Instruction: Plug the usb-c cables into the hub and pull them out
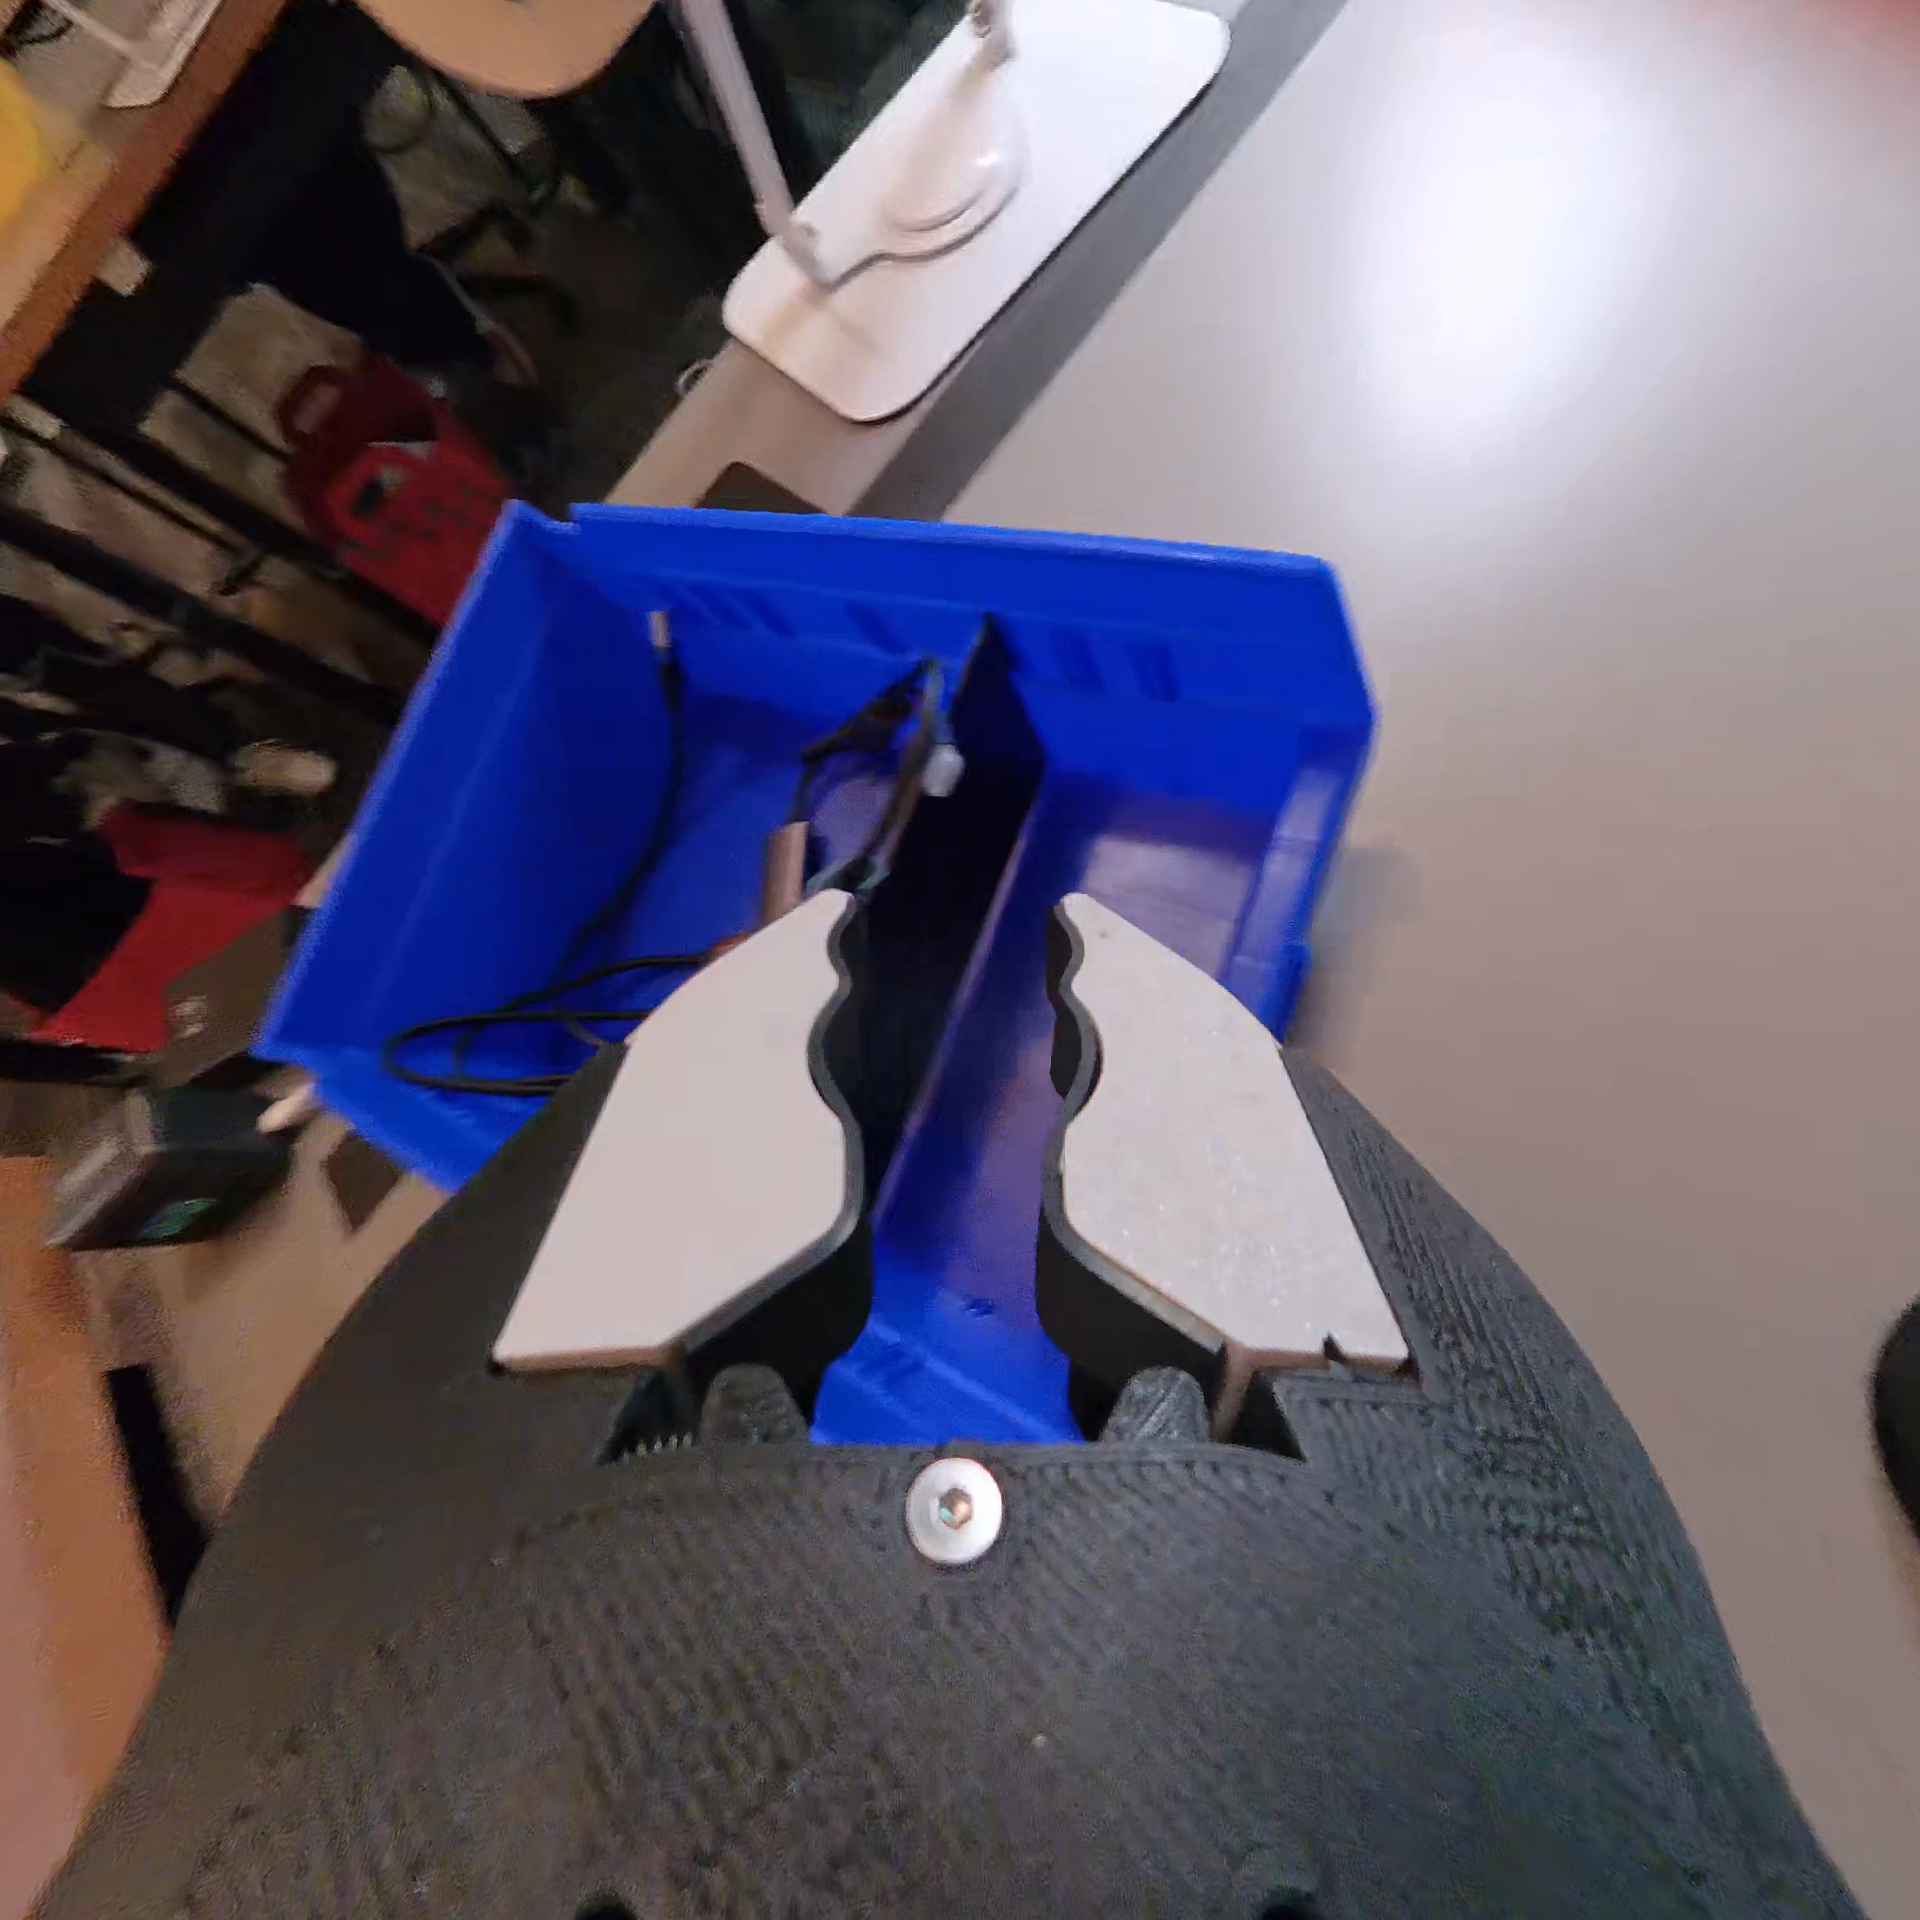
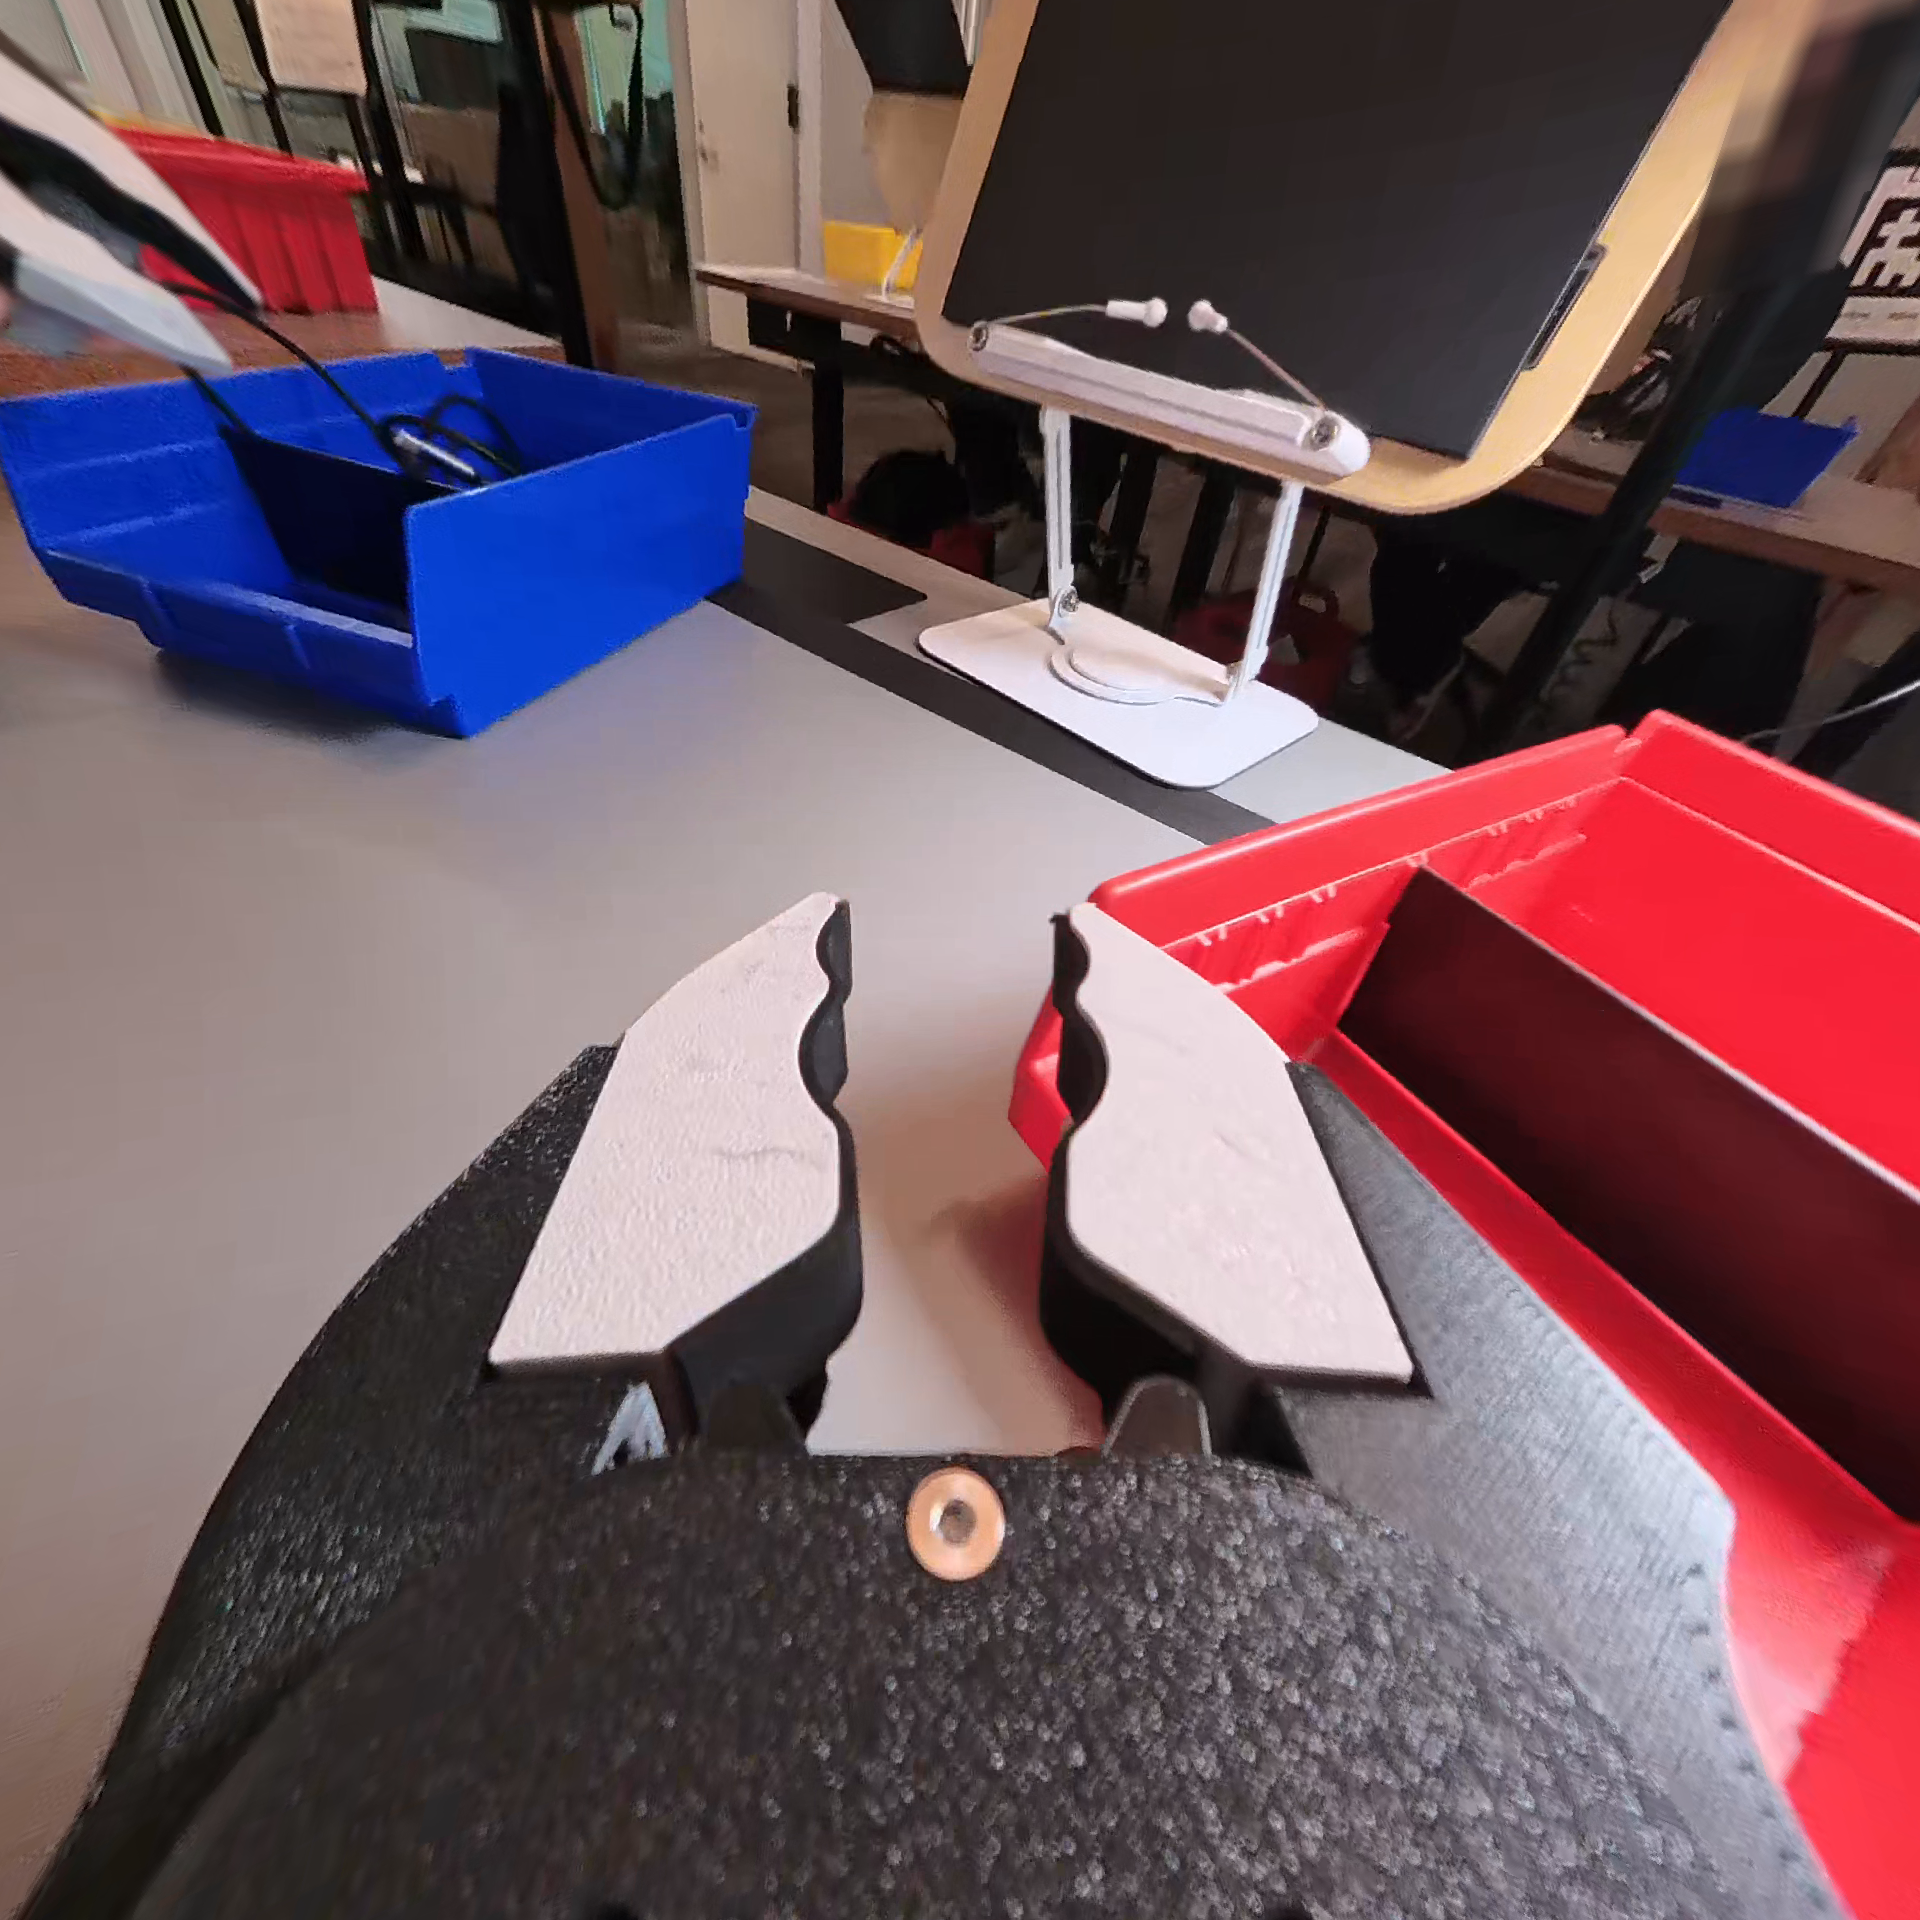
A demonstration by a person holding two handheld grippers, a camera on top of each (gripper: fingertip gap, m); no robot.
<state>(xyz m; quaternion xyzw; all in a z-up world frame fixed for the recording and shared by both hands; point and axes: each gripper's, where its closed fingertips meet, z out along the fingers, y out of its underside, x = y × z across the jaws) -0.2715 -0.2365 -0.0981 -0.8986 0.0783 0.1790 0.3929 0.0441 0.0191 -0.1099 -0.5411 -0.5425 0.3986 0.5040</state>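
A blue bin (image 1: 468, 831) with a black divider (image 1: 966, 831) stands on the grey table. Its left compartment holds coiled black usb-c cables (image 1: 582, 997) and a small grey hub (image 1: 787, 862), partly hidden by my left finger. One cable end with a silver plug (image 1: 660, 629) leans on the back wall. My left gripper (image 1: 956, 914) is open and empty, hovering over the divider. The right wrist view shows the bin (image 2: 582, 561) far left with the cables (image 2: 447, 426). My right gripper (image 2: 951, 935) is open and empty, low over the table.
A red bin (image 2: 1247, 904) with a black divider lies just right of my right gripper. A white stand (image 2: 1122, 686) carrying a dark screen (image 2: 1299, 208) sits at the table's far edge; its base also shows in the left wrist view (image 1: 966, 208). Beyond are chairs, bags and shelves. Tip to tip, the grippers are about 40 centimetres apart.
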